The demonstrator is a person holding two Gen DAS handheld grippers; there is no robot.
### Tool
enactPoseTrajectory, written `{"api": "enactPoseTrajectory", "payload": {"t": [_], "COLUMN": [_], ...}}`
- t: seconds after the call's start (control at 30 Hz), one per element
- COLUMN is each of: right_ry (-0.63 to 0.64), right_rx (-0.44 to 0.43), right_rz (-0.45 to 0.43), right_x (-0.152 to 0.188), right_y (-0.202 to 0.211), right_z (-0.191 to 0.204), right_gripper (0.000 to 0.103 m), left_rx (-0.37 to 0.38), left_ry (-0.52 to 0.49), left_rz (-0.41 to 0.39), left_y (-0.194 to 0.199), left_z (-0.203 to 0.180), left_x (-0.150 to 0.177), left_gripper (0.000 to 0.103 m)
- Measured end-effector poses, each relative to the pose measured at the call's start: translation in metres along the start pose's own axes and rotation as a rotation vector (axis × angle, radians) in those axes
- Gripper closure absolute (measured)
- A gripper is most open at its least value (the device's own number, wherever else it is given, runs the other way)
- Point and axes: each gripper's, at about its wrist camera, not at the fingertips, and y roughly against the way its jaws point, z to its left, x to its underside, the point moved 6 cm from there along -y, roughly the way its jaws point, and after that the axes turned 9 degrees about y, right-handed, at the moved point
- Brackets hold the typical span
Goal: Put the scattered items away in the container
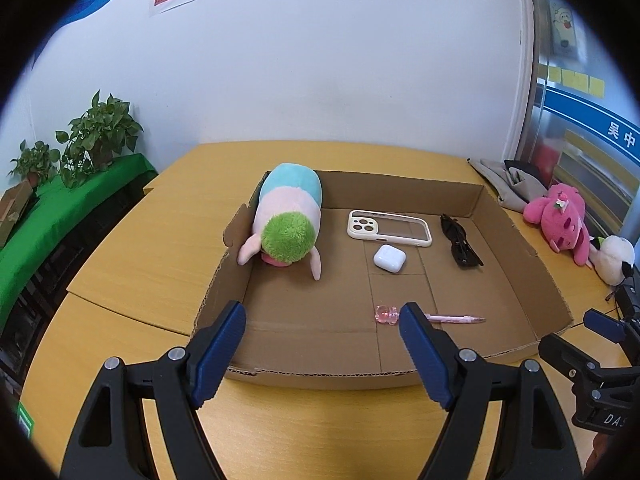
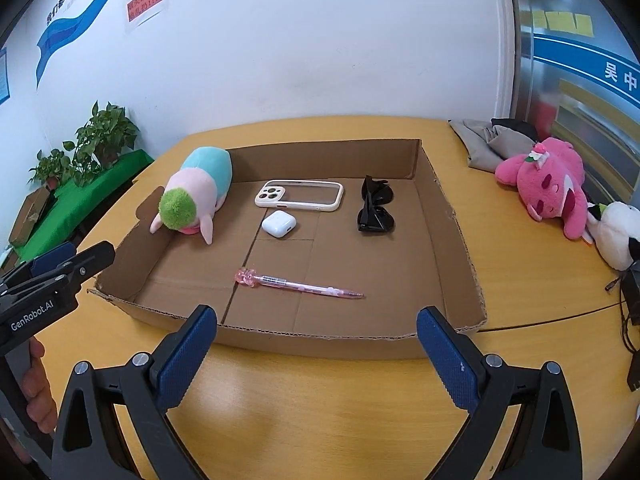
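Note:
A shallow cardboard box lies on the yellow table. In it are a pastel plush with a green head, a cream phone case, a white earbud case, black sunglasses and a pink pen. My left gripper is open and empty above the box's near edge. My right gripper is open and empty at the near wall.
A pink plush and a white plush lie on the table right of the box. Grey cloth sits at the back right. Cables lie at the right edge. Potted plants stand on a green shelf at the left.

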Motion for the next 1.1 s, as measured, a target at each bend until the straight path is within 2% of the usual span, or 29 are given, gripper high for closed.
{"api": "enactPoseTrajectory", "payload": {"t": [0.33, 0.5, 0.7, 0.9, 1.1], "right_ry": [0.028, 0.024, 0.015, 0.017, 0.010], "right_rx": [0.010, 0.012, 0.014, 0.014, 0.018], "right_rz": [0.005, 0.012, 0.016, 0.016, 0.025], "right_x": [0.001, 0.004, 0.006, 0.009, 0.010], "right_y": [-0.002, -0.004, -0.007, -0.009, -0.011], "right_z": [0.003, 0.000, -0.005, -0.006, -0.008], "right_gripper": [0.001, 0.001, 0.001, 0.001, 0.001], "left_rx": [-0.045, -0.022, -0.040, -0.011, 0.007], "left_ry": [-0.007, -0.001, -0.019, -0.020, -0.047], "left_rz": [0.003, 0.010, 0.015, 0.058, 0.067], "left_y": [-0.006, -0.008, -0.012, -0.017, -0.016], "left_z": [-0.002, -0.005, -0.009, -0.013, -0.021], "left_x": [0.006, 0.007, 0.010, 0.016, 0.023], "left_gripper": [0.024, 0.024, 0.024, 0.024, 0.024]}}
